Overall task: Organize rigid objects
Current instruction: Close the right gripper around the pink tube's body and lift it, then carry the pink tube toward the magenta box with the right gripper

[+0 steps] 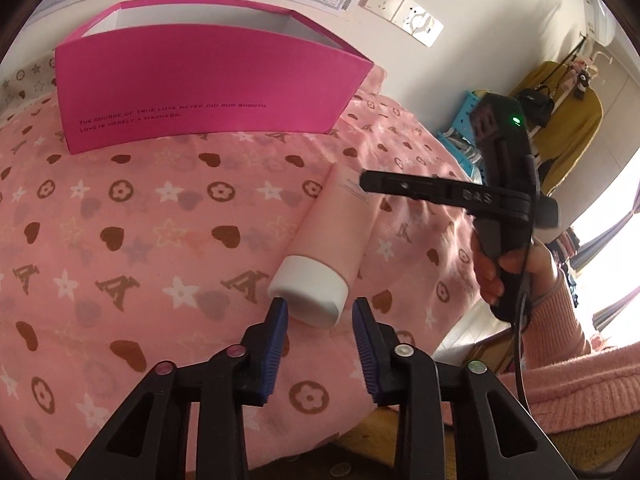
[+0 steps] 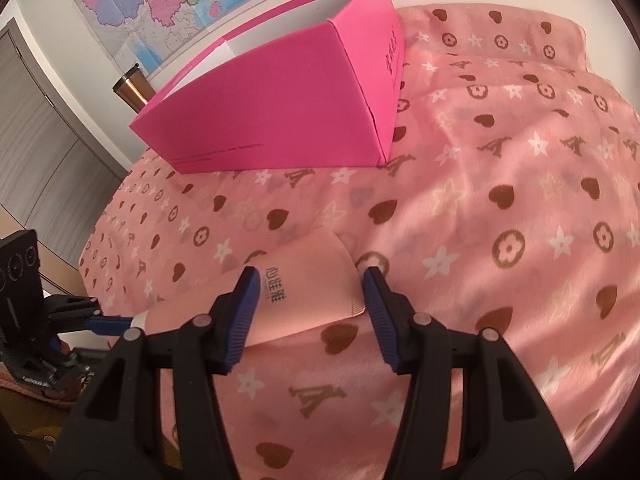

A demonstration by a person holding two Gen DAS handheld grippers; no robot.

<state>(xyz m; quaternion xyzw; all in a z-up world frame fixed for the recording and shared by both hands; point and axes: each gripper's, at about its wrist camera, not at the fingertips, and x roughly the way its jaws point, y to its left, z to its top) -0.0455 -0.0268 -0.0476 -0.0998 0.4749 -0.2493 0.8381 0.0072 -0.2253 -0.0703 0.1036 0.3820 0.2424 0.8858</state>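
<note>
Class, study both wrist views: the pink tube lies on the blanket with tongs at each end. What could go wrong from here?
1. The left tongs seem to pinch only the very end of the rounded white cap, so the tube may slip out when lifted.
2. The right tongs straddle the tube's flat end, close to the soft blanket; closing there could catch fabric as well.

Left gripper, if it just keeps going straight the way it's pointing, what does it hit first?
The white cap of the pink tube. The left gripper has that cap end right between its fingers, with the tube lying on the pink blanket. Whether the fingers already press the cap is hard to tell.
</note>
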